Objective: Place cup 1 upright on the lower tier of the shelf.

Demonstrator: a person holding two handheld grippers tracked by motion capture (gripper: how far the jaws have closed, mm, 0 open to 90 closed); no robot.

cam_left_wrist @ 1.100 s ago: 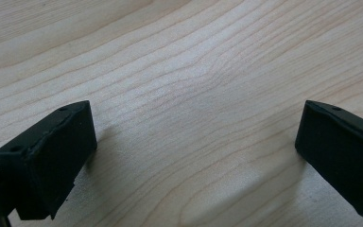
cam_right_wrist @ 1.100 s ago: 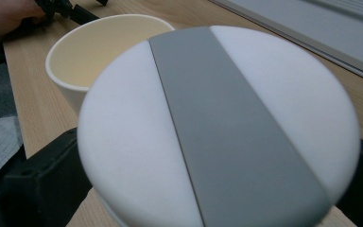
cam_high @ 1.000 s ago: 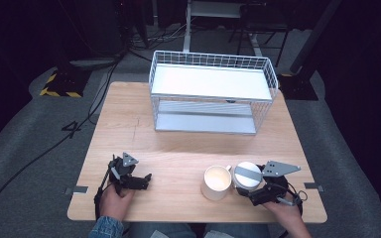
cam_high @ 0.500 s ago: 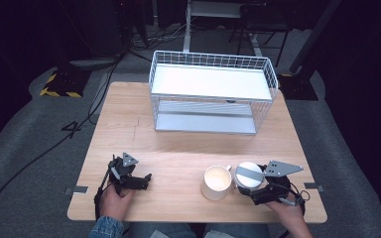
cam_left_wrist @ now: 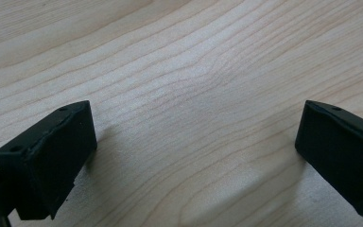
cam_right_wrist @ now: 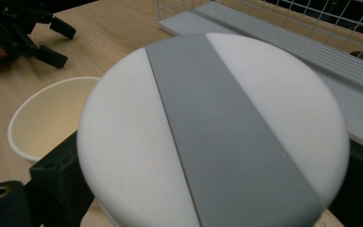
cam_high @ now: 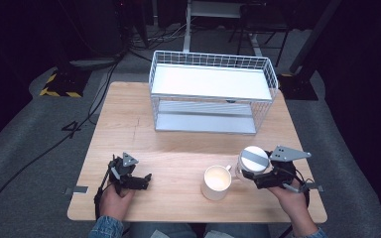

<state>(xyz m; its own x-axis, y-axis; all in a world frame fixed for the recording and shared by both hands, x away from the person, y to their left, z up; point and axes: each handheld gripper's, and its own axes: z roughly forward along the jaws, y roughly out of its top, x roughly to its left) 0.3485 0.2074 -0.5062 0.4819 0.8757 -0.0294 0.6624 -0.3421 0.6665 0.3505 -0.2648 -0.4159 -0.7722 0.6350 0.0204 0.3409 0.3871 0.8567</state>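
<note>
Both near the table's front edge: right gripper (cam_high: 250, 174) clamps the jar (cam_high: 253, 159) beside the cup (cam_high: 217, 181); left gripper (cam_high: 146, 179) gapes, empty.

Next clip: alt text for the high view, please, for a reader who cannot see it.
The right tongs grip a white jar with a grey-striped lid beside a cream mug near the wooden table's front edge. The left tongs rest open on the table; a white wire rack stands behind.

No legible text, labels or brands — only a "4"-like floor mark (cam_high: 73, 128), black-and-yellow hazard stripes (cam_high: 58, 92)
</note>
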